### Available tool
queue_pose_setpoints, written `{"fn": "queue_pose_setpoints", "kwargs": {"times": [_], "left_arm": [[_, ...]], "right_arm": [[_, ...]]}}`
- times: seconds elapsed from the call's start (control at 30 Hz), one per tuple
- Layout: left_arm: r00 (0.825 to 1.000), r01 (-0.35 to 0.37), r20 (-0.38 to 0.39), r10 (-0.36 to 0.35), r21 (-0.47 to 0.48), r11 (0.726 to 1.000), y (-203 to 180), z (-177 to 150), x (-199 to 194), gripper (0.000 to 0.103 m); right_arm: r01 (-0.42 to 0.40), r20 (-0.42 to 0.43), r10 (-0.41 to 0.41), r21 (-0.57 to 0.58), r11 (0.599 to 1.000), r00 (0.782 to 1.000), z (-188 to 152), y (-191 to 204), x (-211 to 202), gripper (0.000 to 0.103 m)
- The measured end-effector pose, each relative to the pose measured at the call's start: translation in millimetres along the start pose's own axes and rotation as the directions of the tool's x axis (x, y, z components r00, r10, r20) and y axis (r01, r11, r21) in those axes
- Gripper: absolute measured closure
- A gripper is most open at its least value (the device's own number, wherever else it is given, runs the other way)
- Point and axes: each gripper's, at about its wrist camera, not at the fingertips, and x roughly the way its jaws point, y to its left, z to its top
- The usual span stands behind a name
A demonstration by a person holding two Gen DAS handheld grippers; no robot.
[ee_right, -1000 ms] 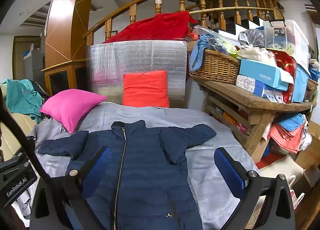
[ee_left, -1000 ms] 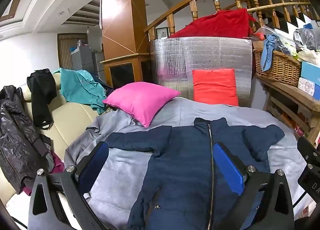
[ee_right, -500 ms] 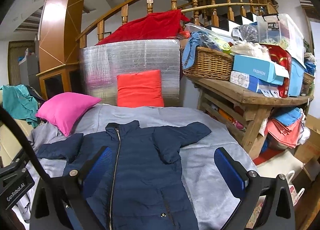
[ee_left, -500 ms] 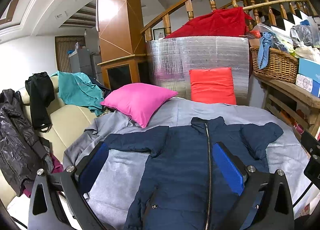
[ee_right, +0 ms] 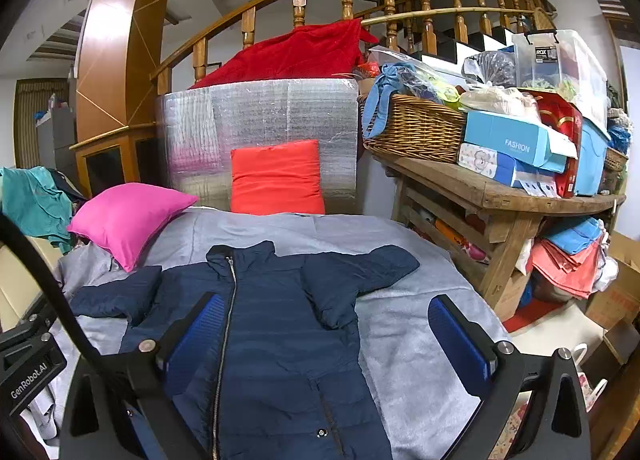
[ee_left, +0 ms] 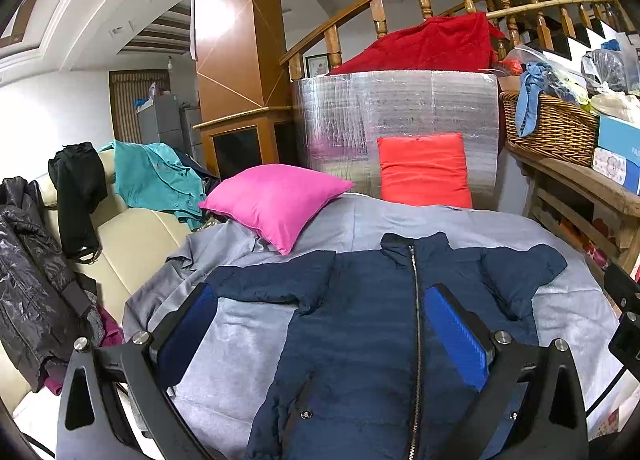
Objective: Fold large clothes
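**Navy jacket spread flat, both grippers held above it**

A navy puffer jacket (ee_left: 360, 324) lies face up on a grey blanket (ee_left: 248, 332), zipped to the collar, with its collar pointing toward the far end and its hem toward the cameras. Both sleeves are stretched out to the sides, the one on the left of the picture reaching toward a pink pillow (ee_left: 276, 199) that rests on the blanket's far left corner. A red pillow (ee_left: 424, 169) leans upright against a silver foil-covered panel (ee_left: 396, 111) beyond the blanket.

The left gripper (ee_left: 320, 334) is spread wide with nothing between its blue pads; its view looks across the jacket's left half and the zipper. The right gripper (ee_right: 332, 340) is likewise spread wide and empty (its view takes in the zipper, the right sleeve and bare blanket). Whether either touches the cloth cannot be told.

To the right stands a wooden table (ee_right: 480, 187) carrying a wicker basket (ee_right: 416, 127) and stacked boxes. On the left, a cream sofa (ee_left: 132, 236) is draped with dark and teal clothes.
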Motion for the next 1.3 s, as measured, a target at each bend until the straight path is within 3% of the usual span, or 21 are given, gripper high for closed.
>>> {"fn": "queue_pose_setpoints", "kwargs": {"times": [0.3,0.93,1.3], "left_arm": [[0.999,-0.010,-0.037,0.010,0.010,1.000,-3,-5,30,0.000],[0.994,-0.017,-0.103,0.018,0.012,1.000,-18,-9,124,0.000],[0.983,0.013,-0.184,-0.006,0.033,0.999,-46,-24,182,0.000]], "right_arm": [[-0.003,-0.021,0.003,0.011,1.000,1.000,0,1,21,0.000],[0.021,-0.052,-0.019,0.044,0.999,0.998,12,13,121,0.000],[0.049,-0.127,-0.037,0.094,0.994,0.991,24,-13,216,0.000]]}}
